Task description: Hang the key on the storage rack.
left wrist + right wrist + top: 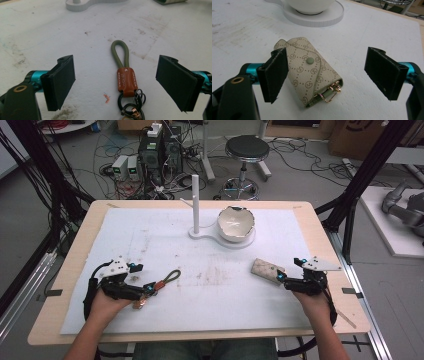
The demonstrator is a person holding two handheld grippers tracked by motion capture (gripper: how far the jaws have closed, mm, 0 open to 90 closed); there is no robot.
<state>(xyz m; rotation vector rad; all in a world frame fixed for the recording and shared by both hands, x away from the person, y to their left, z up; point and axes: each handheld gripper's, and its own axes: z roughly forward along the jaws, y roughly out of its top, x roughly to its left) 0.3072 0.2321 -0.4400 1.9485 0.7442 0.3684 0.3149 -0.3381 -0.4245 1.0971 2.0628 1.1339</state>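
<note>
Left gripper view: left hand-held gripper (116,82) released, straddling key strap (123,75) on counter (37,30). Right hand-held gripper (325,72) released around key pouch (310,72). Both light, soft; grip strap's leather tab.

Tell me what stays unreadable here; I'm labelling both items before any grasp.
- Keychain: its rings run off the bottom edge of the left gripper view.
- Key pouch: contents hidden by its snapped flap; its left edge sits behind one jaw.
- Bowl: the inside bottom is too small in the high view.
</note>
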